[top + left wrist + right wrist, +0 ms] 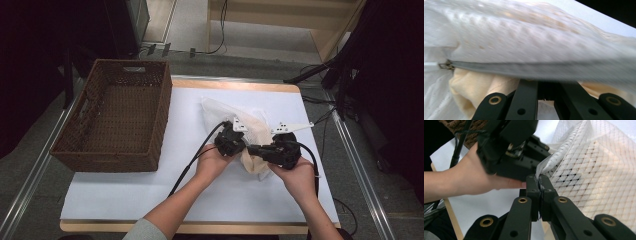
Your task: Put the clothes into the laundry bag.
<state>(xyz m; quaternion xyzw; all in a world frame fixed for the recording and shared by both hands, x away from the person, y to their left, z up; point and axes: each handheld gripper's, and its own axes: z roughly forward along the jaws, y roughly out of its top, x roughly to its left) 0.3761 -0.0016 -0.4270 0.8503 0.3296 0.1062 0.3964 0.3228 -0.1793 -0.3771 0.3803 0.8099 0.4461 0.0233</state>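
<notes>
The high view looks forward and down from above the person's side, taking in the whole table [150, 200], the basket [117, 115] at its left edge and the floor beyond. The left gripper view sits very close, facing along its jaws into the mesh bag [529, 37] and its zip [524, 67]. The right gripper view, equally close, faces the same bag [594, 175] and the left gripper [509, 147].

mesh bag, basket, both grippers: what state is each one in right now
mesh laundry bag: lying on the table, cream cloth inside, zipper partly open
right gripper: shut on the bag's edge
left gripper: at the bag, jaws hidden under its zipper edge
wicker basket: upright, empty
</notes>
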